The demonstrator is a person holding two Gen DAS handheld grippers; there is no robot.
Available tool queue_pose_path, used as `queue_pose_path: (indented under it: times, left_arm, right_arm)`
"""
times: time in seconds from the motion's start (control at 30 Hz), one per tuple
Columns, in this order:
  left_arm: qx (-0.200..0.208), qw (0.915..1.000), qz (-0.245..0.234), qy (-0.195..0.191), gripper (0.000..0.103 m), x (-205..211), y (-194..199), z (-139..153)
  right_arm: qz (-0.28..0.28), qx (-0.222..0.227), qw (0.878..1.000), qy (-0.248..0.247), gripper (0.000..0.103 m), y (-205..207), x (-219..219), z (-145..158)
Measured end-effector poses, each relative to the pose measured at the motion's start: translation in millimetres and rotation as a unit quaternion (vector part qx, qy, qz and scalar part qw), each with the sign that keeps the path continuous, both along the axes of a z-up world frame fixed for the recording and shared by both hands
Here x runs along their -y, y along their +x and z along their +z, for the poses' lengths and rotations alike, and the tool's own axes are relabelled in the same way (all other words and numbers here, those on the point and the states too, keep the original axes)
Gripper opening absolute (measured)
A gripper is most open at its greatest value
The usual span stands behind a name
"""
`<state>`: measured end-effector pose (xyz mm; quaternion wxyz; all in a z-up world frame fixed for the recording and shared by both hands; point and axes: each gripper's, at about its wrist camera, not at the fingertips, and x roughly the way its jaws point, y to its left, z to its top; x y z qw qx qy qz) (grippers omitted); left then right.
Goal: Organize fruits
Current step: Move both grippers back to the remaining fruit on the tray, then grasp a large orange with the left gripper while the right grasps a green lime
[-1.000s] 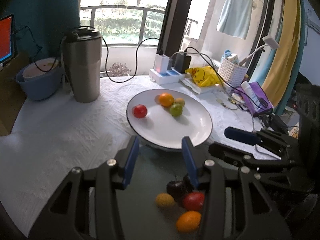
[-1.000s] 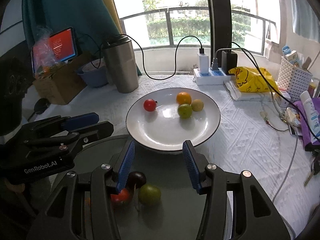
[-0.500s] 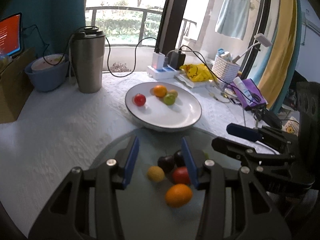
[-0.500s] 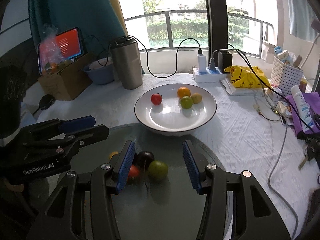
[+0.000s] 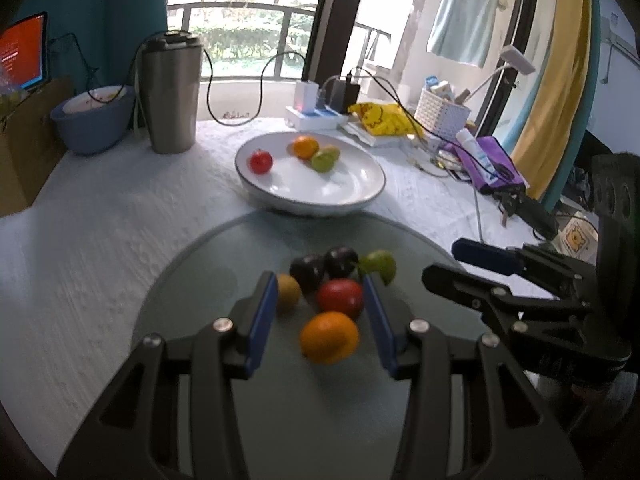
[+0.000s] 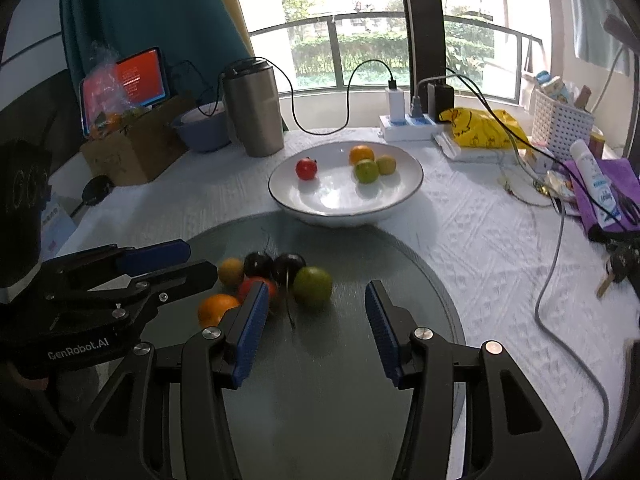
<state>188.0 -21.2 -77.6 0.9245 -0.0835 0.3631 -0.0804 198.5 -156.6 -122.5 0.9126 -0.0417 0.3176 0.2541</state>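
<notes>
A white plate [image 5: 352, 196] [image 6: 404, 192] holds a red fruit [image 5: 261, 161], an orange [image 5: 305, 147], a green fruit [image 5: 322, 161] and a yellowish one [image 6: 386, 164]. On the round glass mat [image 5: 280, 400] lie an orange [image 5: 329, 337] [image 6: 218, 309], a red fruit [image 5: 340, 298], two dark plums [image 5: 307, 271] [image 6: 289, 266], a green fruit [image 6: 312, 286] and a small yellow fruit [image 5: 289, 297]. My left gripper [image 5: 320, 312] is open above the orange and red fruit. My right gripper [image 6: 314, 322] is open, just behind the green fruit.
A steel tumbler [image 5: 170, 92], blue bowl [image 5: 94, 118], cardboard box [image 6: 136, 148] and tablet [image 6: 128, 84] stand at the back left. A power strip [image 6: 412, 128], cables, yellow bag [image 6: 484, 128], white basket [image 6: 562, 124] and purple pouch [image 6: 600, 188] fill the right.
Both grippers have pulled back and up from the plate. The loose fruits on the glass mat now lie ahead of and between the fingers. Both grippers stay open.
</notes>
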Motion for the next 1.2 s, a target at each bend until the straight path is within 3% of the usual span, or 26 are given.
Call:
queue_pose_path:
  times: [0.67,0.83,0.93,1.2]
  left_arm:
    - [-0.049,0.9984,-0.007,0.027,0.046,14.1,5.2,-31.8]
    - [-0.048,0.9983,-0.020,0.027,0.045,13.7,7.0,-33.1]
    - [-0.052,0.9980,-0.030,0.020,0.038,12.8,8.7,-33.6]
    - [-0.041,0.9990,-0.020,0.005,0.038,-0.4,9.4,-26.9]
  right_arm:
    - [-0.010,-0.016,1.000,0.007,0.053,-3.9,7.3,-18.0]
    - [-0.008,-0.021,1.000,0.003,0.053,2.3,2.0,-19.6]
    - [-0.006,-0.024,1.000,0.001,0.053,7.2,-2.8,-20.9]
    - [-0.008,-0.032,0.999,-0.005,0.053,20.2,-8.0,-24.1]
